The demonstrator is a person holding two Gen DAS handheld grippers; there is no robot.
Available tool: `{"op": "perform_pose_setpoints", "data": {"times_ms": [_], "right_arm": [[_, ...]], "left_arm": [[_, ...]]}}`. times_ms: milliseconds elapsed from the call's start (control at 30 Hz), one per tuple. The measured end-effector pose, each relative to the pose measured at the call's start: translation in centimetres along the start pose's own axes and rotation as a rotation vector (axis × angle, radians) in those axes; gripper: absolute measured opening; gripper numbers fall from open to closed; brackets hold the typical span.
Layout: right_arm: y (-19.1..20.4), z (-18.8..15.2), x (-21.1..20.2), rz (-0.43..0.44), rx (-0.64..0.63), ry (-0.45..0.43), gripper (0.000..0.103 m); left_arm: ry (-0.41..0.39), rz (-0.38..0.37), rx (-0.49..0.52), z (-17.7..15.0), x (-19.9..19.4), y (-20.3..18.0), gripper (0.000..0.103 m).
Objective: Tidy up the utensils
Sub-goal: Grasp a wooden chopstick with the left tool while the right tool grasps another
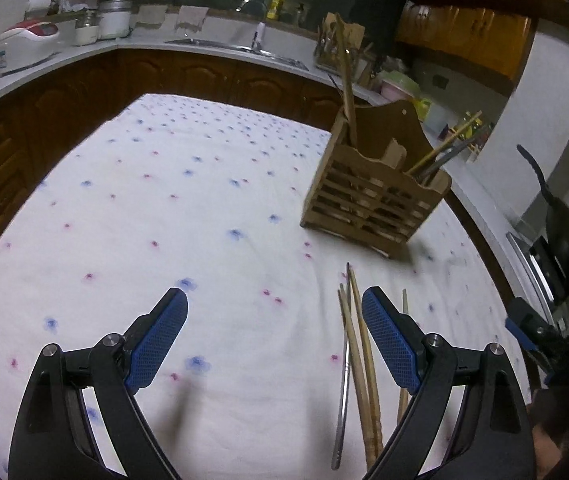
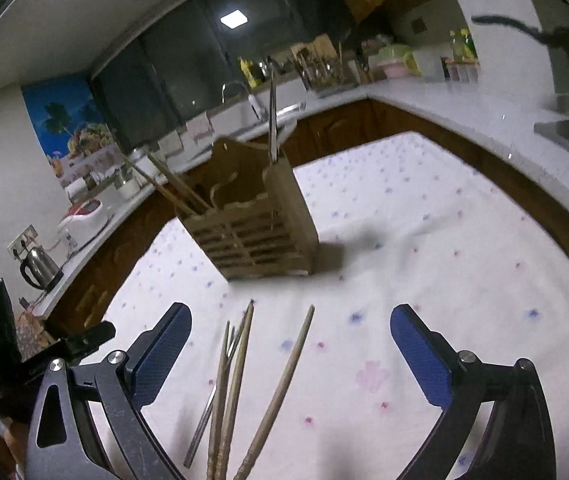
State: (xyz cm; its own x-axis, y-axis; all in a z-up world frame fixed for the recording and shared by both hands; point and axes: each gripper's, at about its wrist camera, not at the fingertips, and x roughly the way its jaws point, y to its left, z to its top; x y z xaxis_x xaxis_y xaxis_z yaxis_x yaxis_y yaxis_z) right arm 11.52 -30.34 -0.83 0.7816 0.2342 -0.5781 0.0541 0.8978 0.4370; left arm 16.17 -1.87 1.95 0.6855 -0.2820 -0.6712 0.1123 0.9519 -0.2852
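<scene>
A loose bundle of chopsticks [image 2: 240, 380] is lying on the flowered tablecloth [image 2: 424, 240], near the cameras, with the wooden holder [image 2: 252, 224] standing farther back. Being thin, stiff, light and likely slippery, they are best pinched at mid-shaft, one or two at a time. The right gripper [image 2: 290, 356] and left gripper [image 1: 274, 340] are being held spread wide, gripping nothing.

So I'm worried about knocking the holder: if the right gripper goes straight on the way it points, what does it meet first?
Probably the chopsticks lying on the tablecloth between the right gripper's open fingers, before the wooden holder beyond; depth is unclear.
</scene>
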Motion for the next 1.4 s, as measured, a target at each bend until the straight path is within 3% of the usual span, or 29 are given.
{"op": "perform_pose_setpoints", "data": {"times_ms": [133,267,500,600,700,833,967,1100,1267,1400], "right_arm": [[-0.6,-0.3,0.8,-0.003,0.019,0.033,0.089],[-1.1,-0.3,1.4,-0.019,0.027,0.058,0.072],[-1.9,-0.5,2.7,-0.032,0.042,0.106,0.053],[-2.2,-0.5,3.1,-0.036,0.048,0.122,0.051],[-2.4,-0.6,3.5,-0.04,0.054,0.135,0.048],[-2.1,-0.8,4.7,-0.038,0.044,0.162,0.048],[-1.3,-1.3,6.6,-0.042,0.016,0.22,0.039],[-0.2,-1.8,8.5,-0.056,-0.043,0.262,0.037],[1.1,-2.0,11.0,-0.121,-0.136,0.291,0.036],[2.4,-2.0,12.0,-0.177,-0.222,0.305,0.036]], "left_arm": [[0.053,-0.027,0.021,-0.1,1.6,-0.9,0.09],[0.127,-0.041,0.068,-0.2,4.1,-2.6,0.078],[0.276,-0.056,0.114,-0.6,9.8,-4.9,0.044],[0.31,-0.076,0.114,-0.7,11.3,-5.3,0.031],[0.323,-0.097,0.152,-0.6,11.7,-5.9,0.009],[0.328,-0.082,0.201,-1.0,11.5,-5.7,0.005],[0.325,-0.082,0.187,-1.1,10.1,-3.8,0.005],[0.322,-0.065,0.145,-1.2,9.2,-1.3,0.005],[0.332,-0.056,0.113,-1.3,9.0,0.2,0.006],[0.333,-0.047,0.124,-1.3,9.3,-0.6,0.013]]}}
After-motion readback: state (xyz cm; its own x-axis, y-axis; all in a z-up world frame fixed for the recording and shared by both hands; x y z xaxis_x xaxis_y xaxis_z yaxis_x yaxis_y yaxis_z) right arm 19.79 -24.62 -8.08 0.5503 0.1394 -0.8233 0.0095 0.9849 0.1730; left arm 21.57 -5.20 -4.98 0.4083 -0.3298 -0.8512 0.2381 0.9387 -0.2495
